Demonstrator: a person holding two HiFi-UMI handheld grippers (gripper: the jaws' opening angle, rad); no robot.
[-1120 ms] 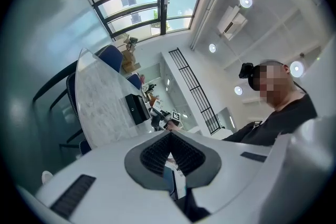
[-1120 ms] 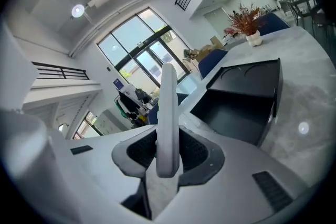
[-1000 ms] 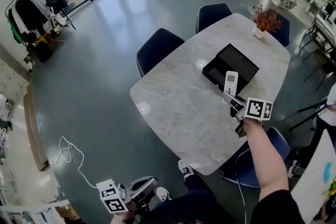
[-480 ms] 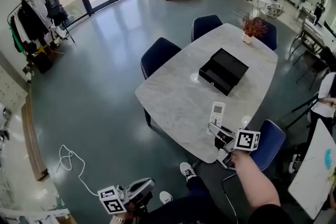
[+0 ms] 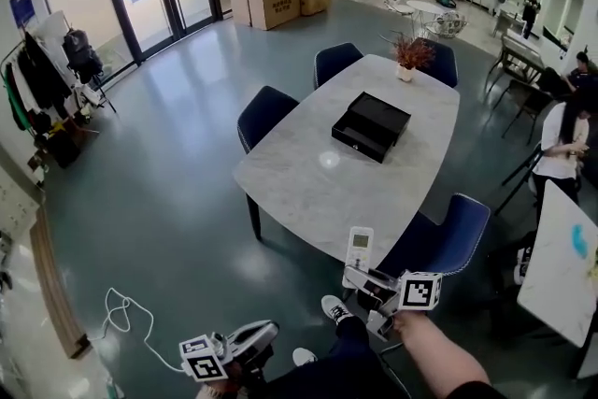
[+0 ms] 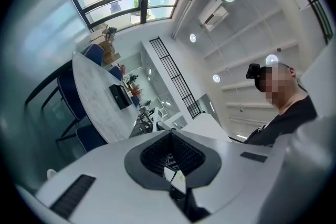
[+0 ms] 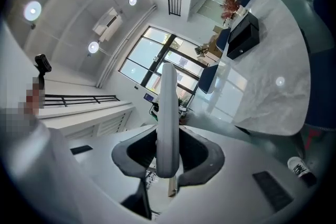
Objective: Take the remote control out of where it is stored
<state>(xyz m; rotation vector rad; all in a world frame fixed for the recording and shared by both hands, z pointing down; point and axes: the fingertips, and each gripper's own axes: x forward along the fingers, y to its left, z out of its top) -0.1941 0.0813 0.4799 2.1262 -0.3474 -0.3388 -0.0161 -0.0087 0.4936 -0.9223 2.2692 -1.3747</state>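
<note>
**Marble table with an empty box; remote out in the claw**

Marble table [image 5: 308, 187] stands well apart from the person, with the open black box [image 5: 371, 126] on it. The remote control [image 5: 359, 248] is upright in the right gripper [image 5: 361, 276], whose jaws clamp its lower end. It looks light, rigid and smooth, so a mid-body grip would likely slip less. The left gripper [image 5: 250, 338] hangs low, jaws together on nothing.

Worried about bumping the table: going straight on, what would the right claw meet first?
Likely nothing near: the right claw, shut on the remote, aims beside the table toward far windows; depth unclear.
</note>
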